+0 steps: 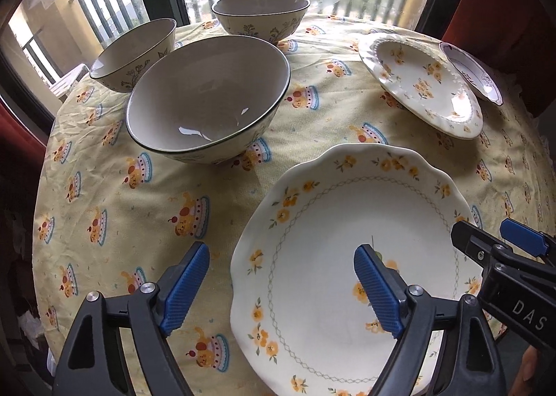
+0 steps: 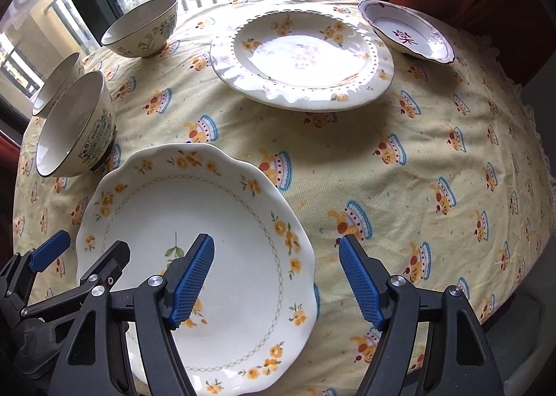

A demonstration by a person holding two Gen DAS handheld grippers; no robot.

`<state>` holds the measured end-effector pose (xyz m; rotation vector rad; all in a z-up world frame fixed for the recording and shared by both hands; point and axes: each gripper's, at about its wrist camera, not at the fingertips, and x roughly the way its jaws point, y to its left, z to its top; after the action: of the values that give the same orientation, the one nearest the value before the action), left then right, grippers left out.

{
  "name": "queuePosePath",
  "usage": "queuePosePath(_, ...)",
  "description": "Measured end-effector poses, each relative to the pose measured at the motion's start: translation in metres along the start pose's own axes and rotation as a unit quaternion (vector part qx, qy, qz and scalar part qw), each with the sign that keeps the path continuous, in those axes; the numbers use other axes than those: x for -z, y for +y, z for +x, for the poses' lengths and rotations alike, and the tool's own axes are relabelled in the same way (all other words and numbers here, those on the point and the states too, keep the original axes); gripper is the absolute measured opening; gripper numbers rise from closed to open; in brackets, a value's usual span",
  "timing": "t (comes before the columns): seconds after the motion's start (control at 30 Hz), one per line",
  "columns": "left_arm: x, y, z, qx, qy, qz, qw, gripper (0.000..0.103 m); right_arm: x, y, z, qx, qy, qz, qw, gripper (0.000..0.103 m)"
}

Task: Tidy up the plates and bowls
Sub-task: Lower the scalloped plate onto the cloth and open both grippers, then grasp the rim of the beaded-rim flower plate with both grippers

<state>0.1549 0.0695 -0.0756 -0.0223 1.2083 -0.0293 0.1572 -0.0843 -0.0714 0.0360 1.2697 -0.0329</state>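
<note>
A large scalloped plate (image 1: 330,257) (image 2: 226,222) with yellow flowers lies flat on the yellow tablecloth, nearest to me. My left gripper (image 1: 282,288) is open and straddles the plate's left rim, one finger over the cloth and one over the plate. My right gripper (image 2: 277,281) is open across the right rim in the same way. Neither gripper's pads press on the plate. Each gripper shows in the other's view: the right gripper (image 1: 490,236) and the left gripper (image 2: 81,253). Three cream bowls stand apart at the left: a big bowl (image 1: 208,97) (image 2: 74,124) and two smaller bowls (image 1: 135,51) (image 1: 260,13).
A beaded-rim flowered plate (image 1: 420,86) (image 2: 302,58) and a small purple-edged dish (image 1: 472,72) (image 2: 406,31) lie at the far right. The round table (image 2: 382,170) ends close behind them at a window with railings. Red chair backs stand at both sides.
</note>
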Motion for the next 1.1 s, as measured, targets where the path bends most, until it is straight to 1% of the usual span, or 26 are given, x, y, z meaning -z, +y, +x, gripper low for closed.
queuePosePath(0.13, -0.008, -0.002, -0.016, 0.010, -0.013, 0.004, 0.9999, 0.090, -0.003, -0.004, -0.018, -0.003, -0.017, 0.011, 1.000, 0.078)
queuePosePath(0.3, -0.019, -0.012, -0.033, 0.011, -0.035, 0.014, 0.9992, 0.092, -0.010, -0.008, -0.044, -0.003, -0.049, 0.014, 0.999, 0.078)
queuePosePath(0.4, -0.026, -0.017, -0.041, 0.015, -0.046, 0.010, 0.9988, 0.092, -0.017, -0.015, -0.055, -0.002, -0.067, 0.016, 0.998, 0.078)
queuePosePath(0.57, -0.042, -0.032, -0.049, 0.010, -0.068, 0.002, 0.9976, 0.092, -0.032, -0.028, -0.066, -0.008, -0.087, 0.008, 0.996, 0.078)
queuePosePath(0.73, -0.060, -0.053, -0.045, -0.003, -0.075, -0.010, 0.9971, 0.092, -0.054, -0.047, -0.064, -0.017, -0.101, -0.009, 0.995, 0.078)
queuePosePath(0.83, -0.071, -0.068, -0.040, -0.025, -0.075, -0.020, 0.9966, 0.092, -0.070, -0.059, -0.057, -0.020, -0.100, -0.021, 0.995, 0.078)
queuePosePath(0.93, -0.082, -0.083, -0.033, -0.043, -0.075, -0.019, 0.9961, 0.091, -0.087, -0.070, -0.049, -0.017, -0.109, -0.034, 0.993, 0.078)
queuePosePath(1.1, -0.101, -0.099, -0.018, -0.036, -0.072, -0.041, 0.9959, 0.091, -0.115, -0.092, -0.036, -0.052, -0.111, -0.034, 0.992, 0.078)
